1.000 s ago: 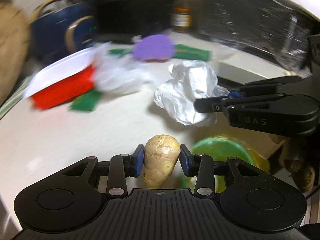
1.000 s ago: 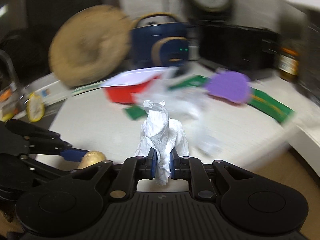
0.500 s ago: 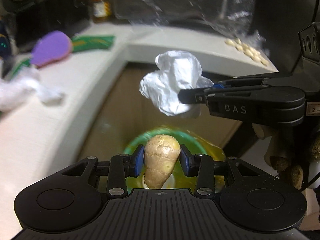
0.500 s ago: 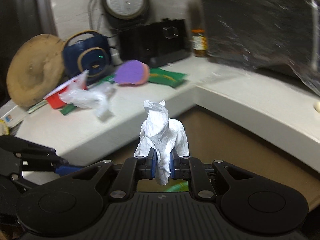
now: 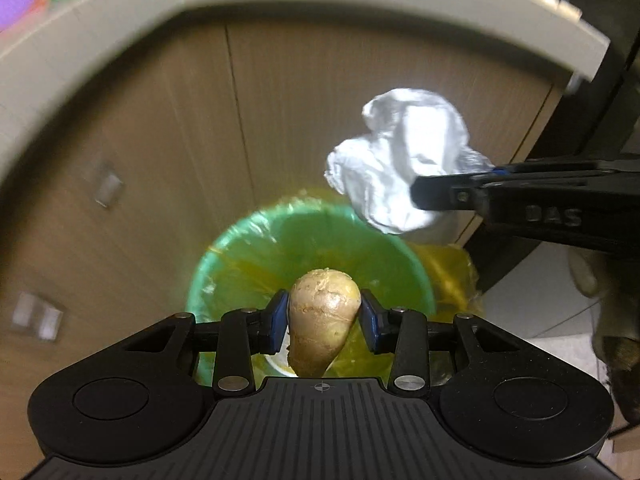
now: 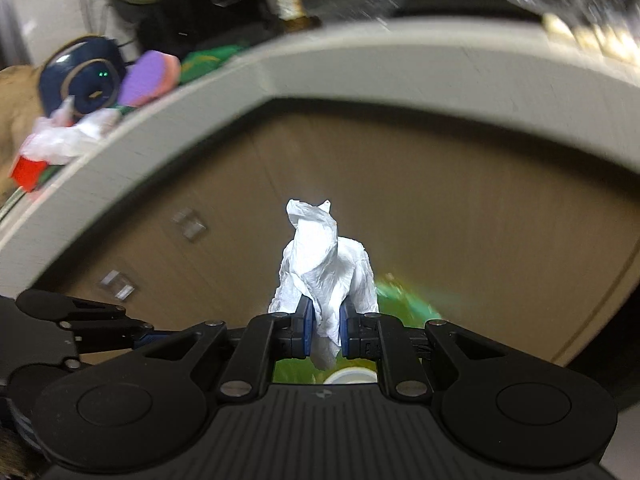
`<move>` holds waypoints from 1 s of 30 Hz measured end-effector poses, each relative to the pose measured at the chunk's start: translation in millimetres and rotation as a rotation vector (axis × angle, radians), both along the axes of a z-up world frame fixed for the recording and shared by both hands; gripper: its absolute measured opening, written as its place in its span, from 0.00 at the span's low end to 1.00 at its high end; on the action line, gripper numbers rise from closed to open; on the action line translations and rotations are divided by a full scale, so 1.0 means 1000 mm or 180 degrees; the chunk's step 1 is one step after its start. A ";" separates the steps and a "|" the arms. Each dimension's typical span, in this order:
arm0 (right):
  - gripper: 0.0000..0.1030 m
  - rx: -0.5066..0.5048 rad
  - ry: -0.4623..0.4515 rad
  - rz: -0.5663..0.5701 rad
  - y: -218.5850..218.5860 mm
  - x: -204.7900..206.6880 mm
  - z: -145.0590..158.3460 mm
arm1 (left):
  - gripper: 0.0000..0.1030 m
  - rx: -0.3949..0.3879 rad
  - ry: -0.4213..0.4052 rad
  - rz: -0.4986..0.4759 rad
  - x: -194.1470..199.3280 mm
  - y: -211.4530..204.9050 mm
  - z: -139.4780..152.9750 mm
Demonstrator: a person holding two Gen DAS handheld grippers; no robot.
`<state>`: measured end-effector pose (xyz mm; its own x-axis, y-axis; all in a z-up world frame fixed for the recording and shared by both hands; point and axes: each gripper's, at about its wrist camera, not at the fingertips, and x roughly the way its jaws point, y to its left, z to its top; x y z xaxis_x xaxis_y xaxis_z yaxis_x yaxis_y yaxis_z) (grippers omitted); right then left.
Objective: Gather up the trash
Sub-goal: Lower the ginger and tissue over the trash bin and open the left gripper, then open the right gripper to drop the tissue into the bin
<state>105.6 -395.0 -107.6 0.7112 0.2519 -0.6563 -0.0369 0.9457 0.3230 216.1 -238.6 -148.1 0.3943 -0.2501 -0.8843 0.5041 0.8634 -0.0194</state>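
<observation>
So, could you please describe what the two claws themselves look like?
Both are matte black plastic. The left claw has blue pads, silver screws, round discs either side and a ribbed centre plate. The right claw matches it; seen side-on, its arm bears raised "DAS" lettering.

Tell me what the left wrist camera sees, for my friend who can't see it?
The left tongs pinch a knobbly tan root right above a green bin with a yellow bag on the floor. To the right, the right tongs hold a crumpled white paper in front of wooden cupboard doors.

right hand-held gripper (image 6: 324, 330) clamping crumpled tissue (image 6: 325, 268)
</observation>
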 end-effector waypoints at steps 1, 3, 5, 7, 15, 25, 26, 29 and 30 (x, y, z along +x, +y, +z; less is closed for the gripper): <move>0.13 0.0043 0.0038 -0.0053 -0.005 0.000 -0.010 | 0.41 -0.0034 0.0087 0.0010 0.004 0.000 -0.011; 0.13 0.0095 0.0087 -0.0149 -0.012 -0.001 -0.025 | 0.41 -0.0185 0.0362 0.0072 0.016 0.002 -0.039; 0.13 0.0144 0.0131 -0.0243 -0.020 -0.001 -0.038 | 0.41 -0.0306 0.0601 0.0165 0.027 0.007 -0.066; 0.13 0.0189 0.0168 -0.0301 -0.027 0.001 -0.050 | 0.41 -0.0334 0.0817 0.0278 0.040 0.012 -0.097; 0.13 0.0114 0.0215 -0.0316 -0.028 0.018 -0.084 | 0.41 -0.0483 0.1420 0.0701 0.079 0.021 -0.205; 0.13 0.0136 0.0692 -0.0206 -0.013 0.048 -0.129 | 0.40 -0.0780 0.1451 0.1143 0.090 0.064 -0.220; 0.13 0.0153 0.0752 -0.0205 -0.010 0.052 -0.134 | 0.40 -0.0833 0.1408 0.1148 0.086 0.069 -0.213; 0.13 0.0219 0.0902 -0.0168 -0.001 0.062 -0.148 | 0.40 -0.0974 0.1295 0.1208 0.073 0.081 -0.192; 0.13 0.0254 0.0950 -0.0146 0.002 0.067 -0.152 | 0.40 -0.0994 0.1255 0.1223 0.068 0.084 -0.184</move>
<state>172.3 -392.5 -259.7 0.5020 0.2831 -0.8172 0.1128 0.9154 0.3864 284.0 -154.9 -332.0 0.1668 -0.4253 -0.8896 0.0628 0.9049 -0.4209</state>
